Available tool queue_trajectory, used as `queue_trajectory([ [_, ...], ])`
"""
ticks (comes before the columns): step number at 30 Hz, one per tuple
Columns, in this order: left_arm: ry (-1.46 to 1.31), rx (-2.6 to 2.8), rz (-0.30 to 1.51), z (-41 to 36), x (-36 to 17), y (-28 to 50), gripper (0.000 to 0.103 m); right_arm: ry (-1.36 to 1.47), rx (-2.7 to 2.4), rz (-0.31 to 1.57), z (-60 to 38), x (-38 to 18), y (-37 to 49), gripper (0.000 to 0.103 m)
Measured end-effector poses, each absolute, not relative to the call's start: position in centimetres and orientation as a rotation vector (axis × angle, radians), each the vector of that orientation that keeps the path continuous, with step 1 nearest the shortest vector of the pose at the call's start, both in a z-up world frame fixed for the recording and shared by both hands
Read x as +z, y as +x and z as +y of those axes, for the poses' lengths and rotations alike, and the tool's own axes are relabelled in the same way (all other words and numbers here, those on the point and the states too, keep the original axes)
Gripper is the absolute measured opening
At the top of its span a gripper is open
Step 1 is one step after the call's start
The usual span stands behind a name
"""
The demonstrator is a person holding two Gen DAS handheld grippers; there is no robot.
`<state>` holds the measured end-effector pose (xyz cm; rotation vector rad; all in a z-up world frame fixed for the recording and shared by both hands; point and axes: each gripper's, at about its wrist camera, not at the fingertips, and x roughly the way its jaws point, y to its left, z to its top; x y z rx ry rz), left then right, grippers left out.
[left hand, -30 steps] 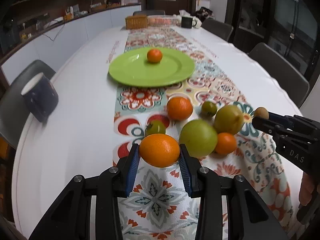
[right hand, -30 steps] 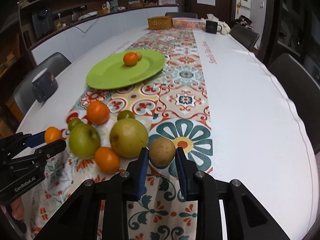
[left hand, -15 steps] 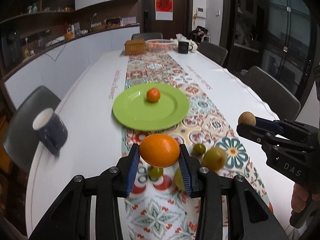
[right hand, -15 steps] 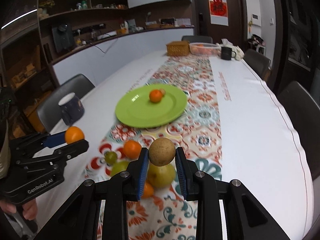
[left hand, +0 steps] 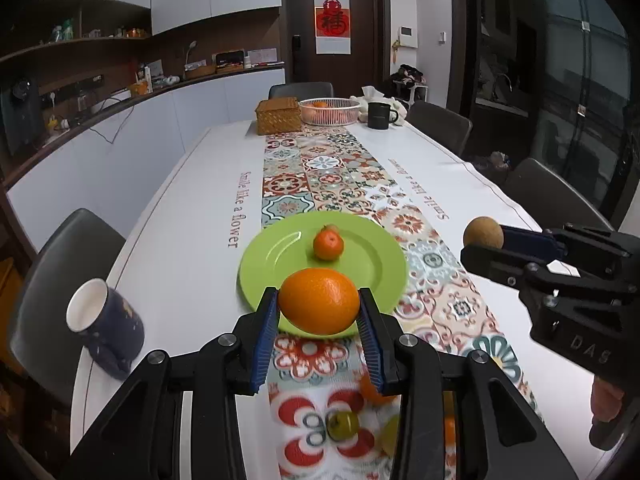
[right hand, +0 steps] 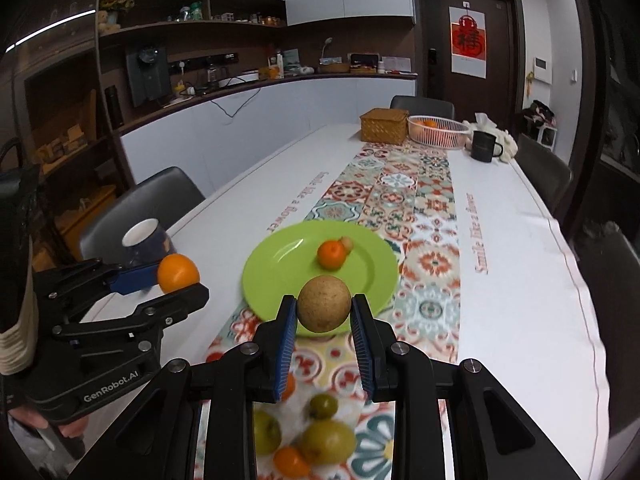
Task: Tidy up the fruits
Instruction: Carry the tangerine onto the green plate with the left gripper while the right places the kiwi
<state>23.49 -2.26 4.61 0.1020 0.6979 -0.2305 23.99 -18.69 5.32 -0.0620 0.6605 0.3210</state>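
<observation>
A big orange point(left hand: 319, 300) sits tight between the blue pads of the left gripper point(left hand: 319, 308), up in the air over the near edge of a green plate point(left hand: 280, 248). A round brown fruit point(right hand: 324, 309) is squeezed the same way in the right gripper point(right hand: 324, 314), also up above the plate's near rim. On the plate lies a small orange point(left hand: 328, 244) with a tiny pale fruit point(right hand: 347, 243) touching it at the back. Down on the cloth, close to the cameras and blurry, are more fruits: two green apples point(right hand: 266, 432), a little green one point(right hand: 323, 406) and some small oranges point(right hand: 291, 461). All of this is on a long white table point(left hand: 180, 220) with a bright runner point(left hand: 316, 176) of flower tiles down its middle and the words "Smile like a flower" on each side. A dark blue mug point(left hand: 105, 326) with a white inside stands near the left edge. At the far end are a woven box point(left hand: 278, 115), a white basket point(left hand: 335, 111) with oranges in it, and a black mug point(left hand: 379, 115). Grey chairs point(left hand: 60, 264) stand around the table. Behind are a long counter point(left hand: 120, 100), shelves with bottles, white cupboards, and a dark door point(left hand: 332, 24) with a red paper sign on it.
</observation>
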Motion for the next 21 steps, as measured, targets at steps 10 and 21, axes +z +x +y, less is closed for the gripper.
queue_trajectory([
  [10, 0.104, -0.245, 0.769, -2.0, 2.3, 28.7, 0.038, -0.058, 0.353, 0.768, -17.6, 2.1, 30.0, 0.029],
  [21, 0.119, -0.266, 0.908, -2.4, -3.0, 32.4, 0.038, -0.066, 0.366, 0.884, -17.0, -2.5, 34.0, 0.029],
])
